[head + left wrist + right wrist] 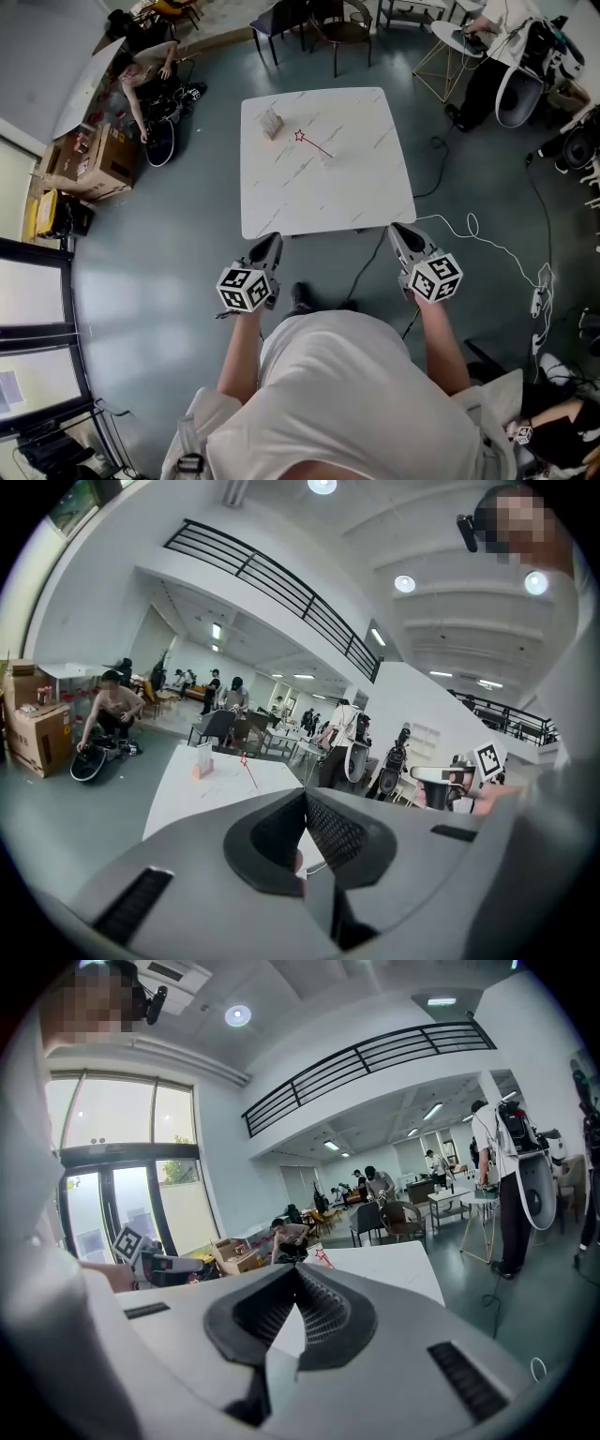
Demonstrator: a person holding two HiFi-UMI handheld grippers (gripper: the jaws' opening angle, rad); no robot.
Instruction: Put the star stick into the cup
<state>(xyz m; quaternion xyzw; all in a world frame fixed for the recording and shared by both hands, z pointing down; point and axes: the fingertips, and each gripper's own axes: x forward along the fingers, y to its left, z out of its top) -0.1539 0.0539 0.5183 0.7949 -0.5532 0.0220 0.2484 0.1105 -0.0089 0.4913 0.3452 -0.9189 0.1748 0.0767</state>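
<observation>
We are looking at the star stick (312, 143). It is a thin red stick with a little red star outline at one end. It is lying flat on the white table (366, 187), near the far side, with the star pointing toward a small pale thing (272, 123) standing just beside it. We are not able to tell if that small thing is the cup, because it is too tiny and blurry.

We are holding the left gripper (270, 242) and the right gripper (400, 231) out in front of us, side by side, over the near edge of the table and well apart from the stick. Both claws are clenched tight with nothing inside them. The marker cubes (246, 287) are hiding our hands.
</observation>
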